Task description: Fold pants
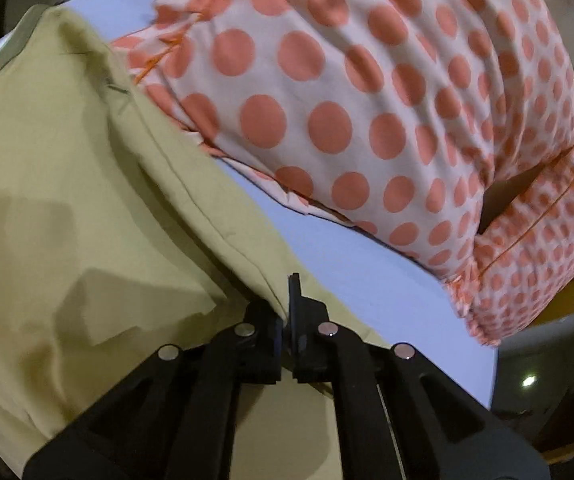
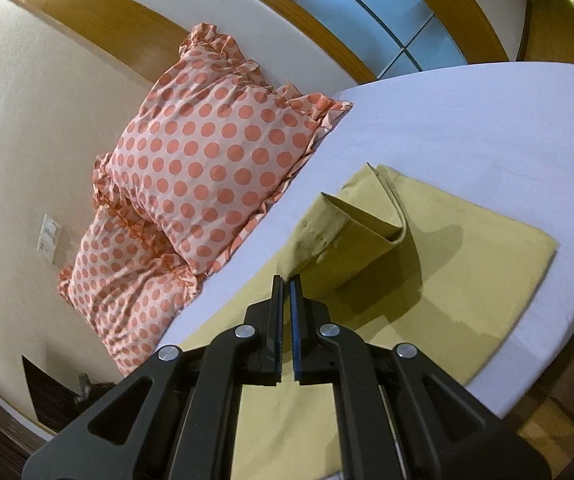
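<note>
Yellow-green pants [image 2: 467, 264] lie partly folded on a white bed sheet [image 2: 467, 120]. My right gripper [image 2: 285, 280] is shut on a hemmed pant leg end [image 2: 327, 236] and holds it lifted above the flat layer. In the left wrist view the pants [image 1: 67, 200] fill the left side, bunched and raised. My left gripper [image 1: 289, 284] is shut on a seamed edge of the pants.
Two white pillows with orange dots [image 2: 207, 160] lie at the bed's head, close in the left wrist view [image 1: 367, 100]. A wooden headboard [image 2: 99, 20] and cream wall stand behind. The bed's edge [image 2: 547, 368] drops to a wooden floor at right.
</note>
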A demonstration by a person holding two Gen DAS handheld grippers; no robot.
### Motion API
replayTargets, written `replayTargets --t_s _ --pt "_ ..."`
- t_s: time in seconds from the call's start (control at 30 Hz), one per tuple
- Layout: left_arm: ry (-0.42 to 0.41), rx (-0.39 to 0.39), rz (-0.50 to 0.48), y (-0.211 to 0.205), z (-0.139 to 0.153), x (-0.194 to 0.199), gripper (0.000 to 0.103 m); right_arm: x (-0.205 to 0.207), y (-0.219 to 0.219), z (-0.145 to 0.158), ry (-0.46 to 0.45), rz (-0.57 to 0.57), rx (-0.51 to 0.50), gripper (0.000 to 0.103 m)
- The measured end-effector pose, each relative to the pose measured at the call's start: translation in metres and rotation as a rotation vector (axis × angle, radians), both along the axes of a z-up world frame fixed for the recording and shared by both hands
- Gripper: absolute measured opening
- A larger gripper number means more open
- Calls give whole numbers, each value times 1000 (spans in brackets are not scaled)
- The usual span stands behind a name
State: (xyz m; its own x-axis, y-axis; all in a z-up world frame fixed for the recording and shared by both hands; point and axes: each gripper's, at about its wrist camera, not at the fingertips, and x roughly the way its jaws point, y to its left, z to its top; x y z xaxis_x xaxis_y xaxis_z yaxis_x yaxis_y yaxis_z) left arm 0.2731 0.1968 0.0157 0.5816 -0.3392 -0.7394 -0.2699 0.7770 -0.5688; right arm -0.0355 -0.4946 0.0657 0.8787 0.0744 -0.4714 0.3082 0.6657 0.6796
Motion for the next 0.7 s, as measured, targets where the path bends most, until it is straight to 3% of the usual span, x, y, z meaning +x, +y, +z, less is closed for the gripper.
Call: replayTargets --t_s 0.1,0.23,0.3,0.4,0.5,0.53,0.57,0.63,0.7 --pt "-122 96 -37 -9 35 -54 2 -3 -3 10 -21 -6 -14 3" --pt "-240 178 -70 -17 66 -164 5 -26 -11 17 -37 -47 -31 3" --pt "-251 195 -63 -15 63 -216 7 -36 -15 14 -28 -68 -24 3" --pt "-221 180 -55 -11 42 -265 7 -47 -18 3 11 -89 -20 3" --pt "-187 183 -46 -11 17 -290 11 -51 -11 0 97 -100 -119 6" --pt "-183 177 -45 -10 11 -296 11 -53 -10 -1 116 -116 -146 21" --pt "-184 177 -47 -11 5 -302 12 -56 -11 -1 140 -147 -168 53" --pt "-201 194 -48 -14 1 -314 18 -65 -15 1 139 -211 -195 83" --pt "-237 219 -39 -16 1 -328 27 -68 -17 1 136 -236 -230 83"
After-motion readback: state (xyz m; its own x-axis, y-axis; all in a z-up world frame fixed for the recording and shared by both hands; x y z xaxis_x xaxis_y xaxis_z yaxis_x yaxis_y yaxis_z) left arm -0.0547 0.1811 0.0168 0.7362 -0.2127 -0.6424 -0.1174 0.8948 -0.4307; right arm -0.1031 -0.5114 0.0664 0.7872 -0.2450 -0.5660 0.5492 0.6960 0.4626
